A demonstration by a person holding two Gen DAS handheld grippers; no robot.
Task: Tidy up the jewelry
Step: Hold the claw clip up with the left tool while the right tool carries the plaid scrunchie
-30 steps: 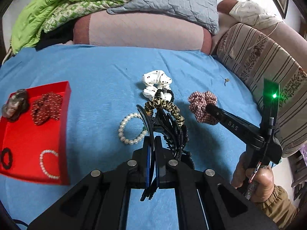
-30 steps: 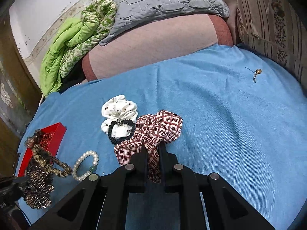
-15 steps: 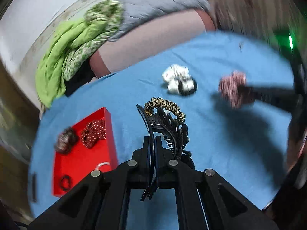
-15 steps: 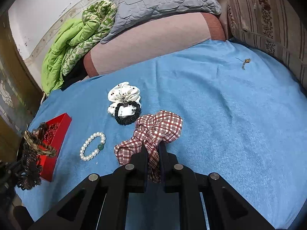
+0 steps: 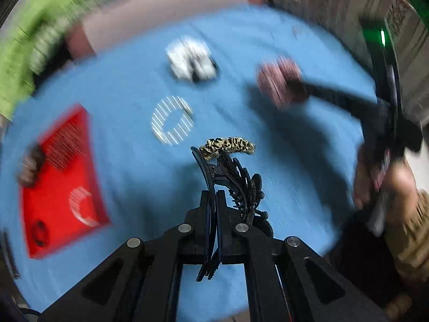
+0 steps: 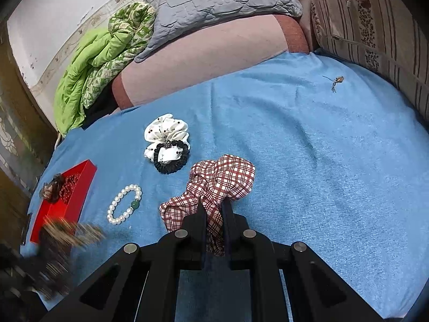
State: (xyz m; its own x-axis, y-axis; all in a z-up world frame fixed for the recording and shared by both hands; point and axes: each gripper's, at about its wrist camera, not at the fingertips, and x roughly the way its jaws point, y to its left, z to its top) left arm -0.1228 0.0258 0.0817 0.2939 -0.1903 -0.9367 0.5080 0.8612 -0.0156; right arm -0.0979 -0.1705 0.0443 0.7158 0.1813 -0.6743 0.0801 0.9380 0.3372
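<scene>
Left wrist view, blurred: left gripper (image 5: 213, 196) clamped on a black hair claw (image 5: 238, 185) with a leopard-print hair tie (image 5: 228, 145) caught on its top, carried above the blue bedspread (image 5: 128, 86). Red tray (image 5: 57, 201) near the bedspread's left edge, already holding a dark red beaded piece (image 5: 65, 145), a brown scrunchie (image 5: 29, 166) at its far rim, a pearl bracelet (image 5: 81, 208) and a small black tie (image 5: 40, 232). Out on the bedspread, well apart from the tray: a second pearl bracelet (image 5: 171, 119) and a white scrunchie (image 5: 189, 57). Toward the right edge, a hand (image 5: 386, 187) steering the other tool.

Right wrist view, sharp: right gripper (image 6: 214, 209) pinched together on a red-checked scrunchie (image 6: 214, 185), mid-bedspread. White scrunchie with a black hair tie (image 6: 169, 158) lying on it, farther in; pearl bracelet with a green bead between those and the tray. Small trinket (image 6: 335, 81) alone toward the far right corner; too small to identify. Left tool's load a brown blur near the tray's near end.

Judged roughly halfway: four pieces filed, two in transit, at least three or four left loose.
</scene>
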